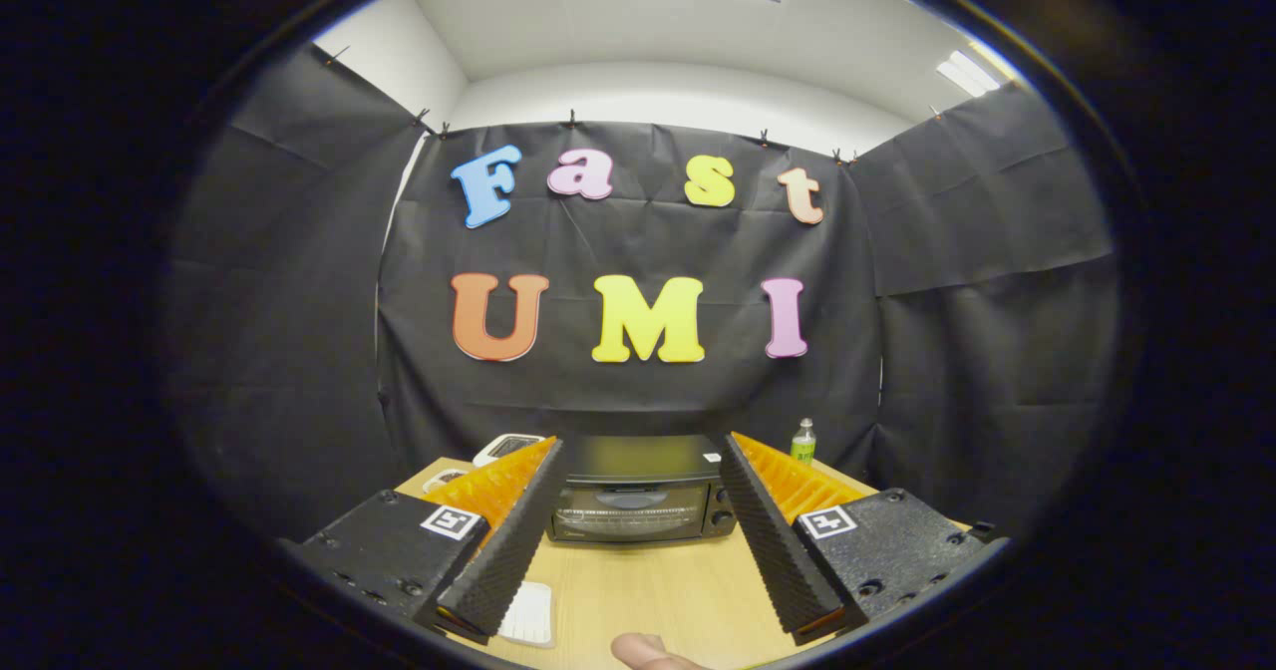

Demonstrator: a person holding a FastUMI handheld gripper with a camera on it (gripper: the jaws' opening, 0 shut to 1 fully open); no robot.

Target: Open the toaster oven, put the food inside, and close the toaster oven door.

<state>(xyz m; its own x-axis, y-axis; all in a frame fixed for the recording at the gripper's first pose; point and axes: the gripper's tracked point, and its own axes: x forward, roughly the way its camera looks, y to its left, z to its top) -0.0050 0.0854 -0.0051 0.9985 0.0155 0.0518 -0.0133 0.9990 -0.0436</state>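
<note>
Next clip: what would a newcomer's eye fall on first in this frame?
First, the tool, its two ridged fingers spread open with nothing between them. Framed in that gap, beyond the tips, sits the small black toaster oven with a glass door, door closed, at the far side of the light wooden table. A small green-labelled plastic bottle stands behind the oven's right side, and a fingertip shows at the table's near edge.

Jaws spread wide, gripper (638, 481) well short of closed toaster oven (638, 496) on wooden table (658, 590)
</note>
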